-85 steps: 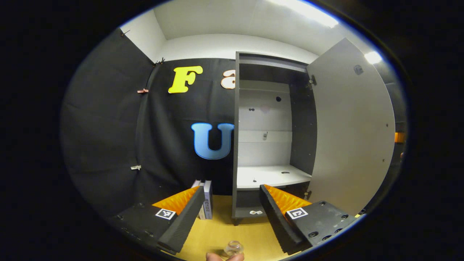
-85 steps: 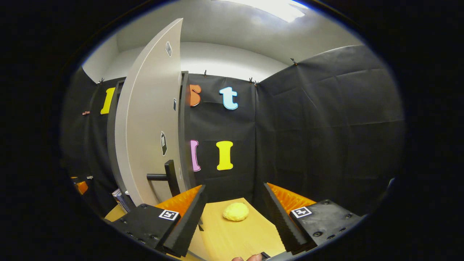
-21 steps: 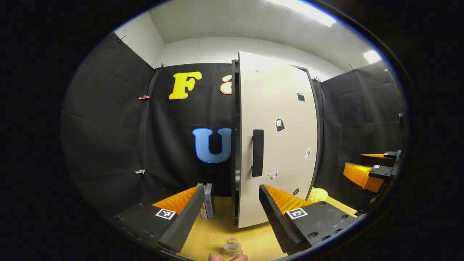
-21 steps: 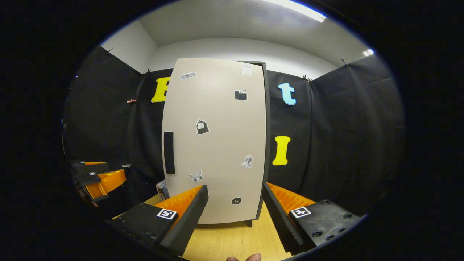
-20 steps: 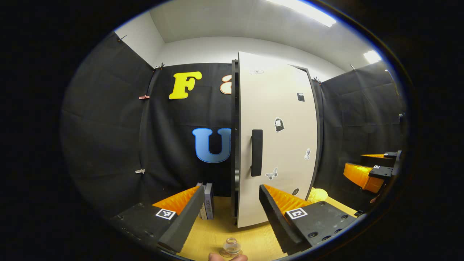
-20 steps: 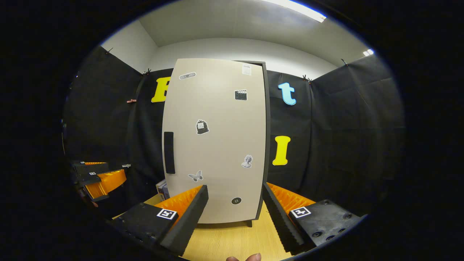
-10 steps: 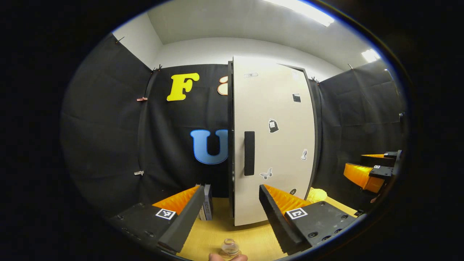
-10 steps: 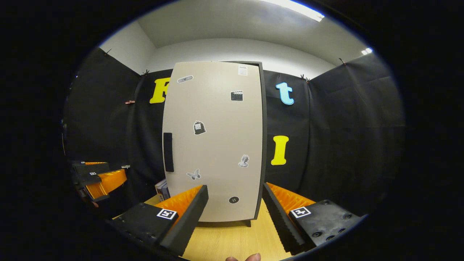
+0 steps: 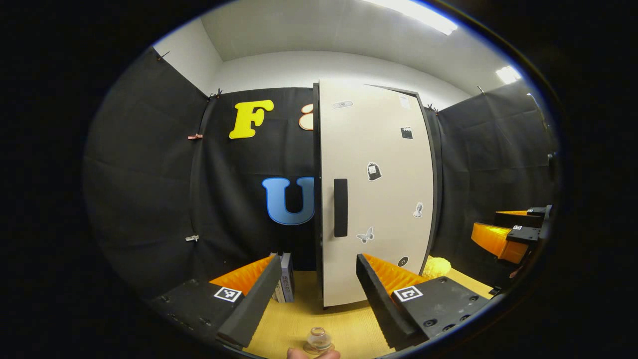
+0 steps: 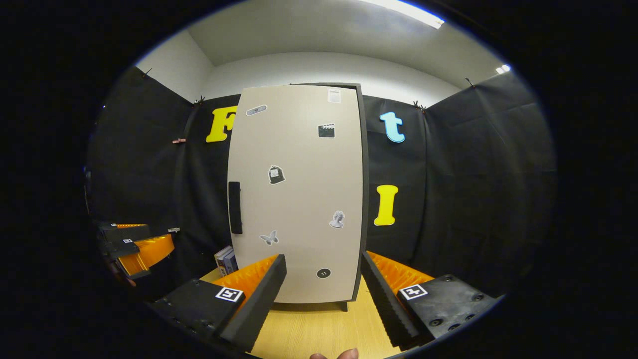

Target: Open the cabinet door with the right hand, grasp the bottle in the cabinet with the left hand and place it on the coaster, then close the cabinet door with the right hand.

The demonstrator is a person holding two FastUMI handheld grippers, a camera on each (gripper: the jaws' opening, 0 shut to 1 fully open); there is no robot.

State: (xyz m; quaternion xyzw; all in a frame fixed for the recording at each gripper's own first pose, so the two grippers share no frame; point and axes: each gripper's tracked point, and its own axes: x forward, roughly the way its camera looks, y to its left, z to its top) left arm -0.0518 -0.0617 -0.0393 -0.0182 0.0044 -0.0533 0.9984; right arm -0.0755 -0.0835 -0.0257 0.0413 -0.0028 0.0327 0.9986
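Cabinet door point(image 10: 299, 194): stood shut, or very nearly so, in the right gripper view – a pale panel with small stickers and a dark upright handle point(image 10: 235, 207) at its 9 o'clock edge. In the left gripper view the door point(image 9: 376, 189) was seen at an angle, a dark strip of the cabinet's side showing along its 9 o'clock edge.

Bottle point(image 9: 318, 340): a small clear one stood upright on the counter point(image 9: 299, 324) at 6 o'clock in the left gripper view, in front of the door, on a low round coaster that was hard to make out.

Left tongs point(image 9: 314, 299): released – spread wide with nothing between them, held above and short of the bottle. A fingertip point(image 9: 313, 354) of the person showed just below the bottle.

Right tongs point(image 10: 321, 299): released too, gaping wide and aimed at the lower part of the door, apart from it.

Other things: books point(image 9: 284, 276) stood upright at 9 o'clock of the cabinet; a yellow lump point(image 9: 436, 267) lay on the counter at the cabinet's 3 o'clock side.
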